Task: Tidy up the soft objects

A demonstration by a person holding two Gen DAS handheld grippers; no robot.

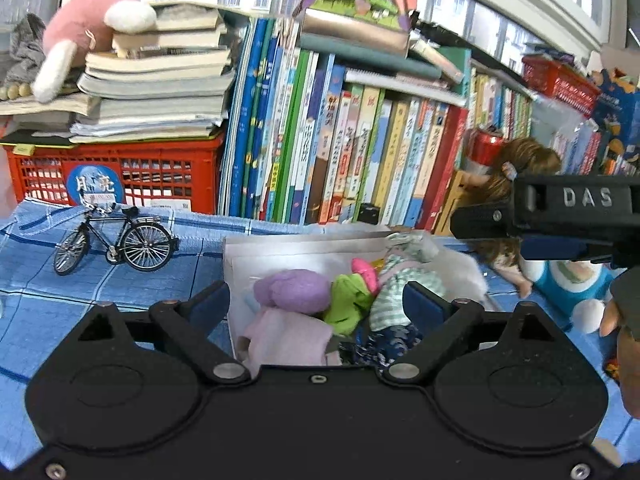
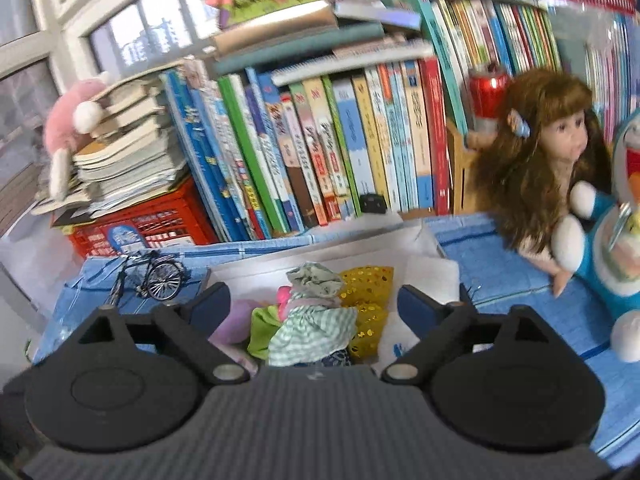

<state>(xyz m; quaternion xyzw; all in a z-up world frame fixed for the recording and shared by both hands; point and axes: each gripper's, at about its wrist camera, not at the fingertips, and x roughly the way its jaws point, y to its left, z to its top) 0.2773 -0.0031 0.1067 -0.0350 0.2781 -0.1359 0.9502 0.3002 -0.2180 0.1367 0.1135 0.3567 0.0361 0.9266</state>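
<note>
Both grippers stand wide and hold nothing – the left gripper (image 1: 316, 304) and the right gripper (image 2: 314, 304) hang above the near edge of the white box (image 1: 280, 250), whose soft toys (image 1: 294, 290) lie just ahead and below.

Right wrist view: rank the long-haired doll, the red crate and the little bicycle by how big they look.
1. Long-haired doll, largest
2. Red crate
3. Little bicycle, smallest

The doll's lead over the crate may owe something to nearness; books hide the crate's top.
</note>
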